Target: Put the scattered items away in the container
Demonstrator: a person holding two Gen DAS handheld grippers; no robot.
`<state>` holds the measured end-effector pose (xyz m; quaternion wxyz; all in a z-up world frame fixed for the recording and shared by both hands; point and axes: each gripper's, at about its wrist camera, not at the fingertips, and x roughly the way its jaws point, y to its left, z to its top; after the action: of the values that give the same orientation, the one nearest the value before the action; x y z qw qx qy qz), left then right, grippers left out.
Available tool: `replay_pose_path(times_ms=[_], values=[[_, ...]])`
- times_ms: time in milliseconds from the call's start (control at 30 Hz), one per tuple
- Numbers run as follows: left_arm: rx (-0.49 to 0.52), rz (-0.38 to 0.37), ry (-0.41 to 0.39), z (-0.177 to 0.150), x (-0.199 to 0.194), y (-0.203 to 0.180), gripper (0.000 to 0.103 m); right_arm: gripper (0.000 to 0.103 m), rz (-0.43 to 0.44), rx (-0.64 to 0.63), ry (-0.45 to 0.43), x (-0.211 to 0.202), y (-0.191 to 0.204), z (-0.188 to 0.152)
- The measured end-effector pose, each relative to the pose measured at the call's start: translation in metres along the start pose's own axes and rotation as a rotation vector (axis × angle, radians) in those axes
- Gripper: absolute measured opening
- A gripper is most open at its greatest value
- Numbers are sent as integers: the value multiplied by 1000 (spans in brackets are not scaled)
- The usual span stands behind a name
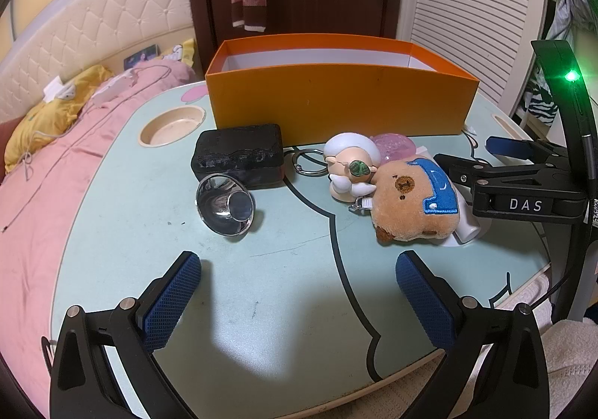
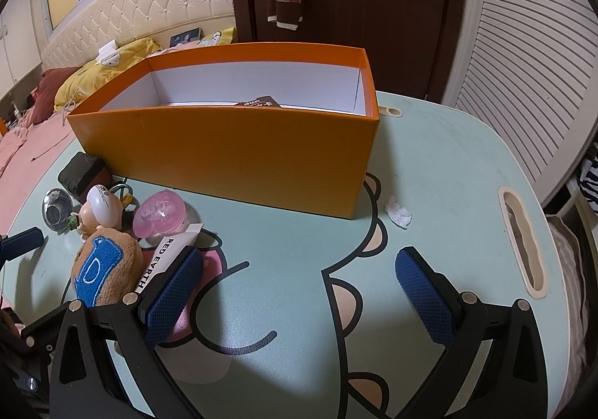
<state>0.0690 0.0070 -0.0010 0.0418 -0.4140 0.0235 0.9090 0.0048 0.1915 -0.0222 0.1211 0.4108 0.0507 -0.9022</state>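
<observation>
Hovering wide open, empty: left hand-held gripper and right hand-held gripper, toy clutter ahead, orange box beyond awaiting items.

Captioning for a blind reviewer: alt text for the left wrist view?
Open left gripper hovers over a mint table facing an orange box; a black case, glass dish, figurine and capybara plush lie before it.

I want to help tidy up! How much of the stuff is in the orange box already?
Almost nothing yet. The orange box holds only a dark printed packet. Both the left gripper and right gripper are open and empty. Still on the table: black case, metal funnel, figurine, bear plush, pink container, white tube.
</observation>
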Motion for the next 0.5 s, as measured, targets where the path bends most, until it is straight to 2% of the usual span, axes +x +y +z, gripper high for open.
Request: replay_pose_path(times_ms=[500], values=[[2,0,-2,1,1,-4,103,103,5,1,2,0,-4,1]])
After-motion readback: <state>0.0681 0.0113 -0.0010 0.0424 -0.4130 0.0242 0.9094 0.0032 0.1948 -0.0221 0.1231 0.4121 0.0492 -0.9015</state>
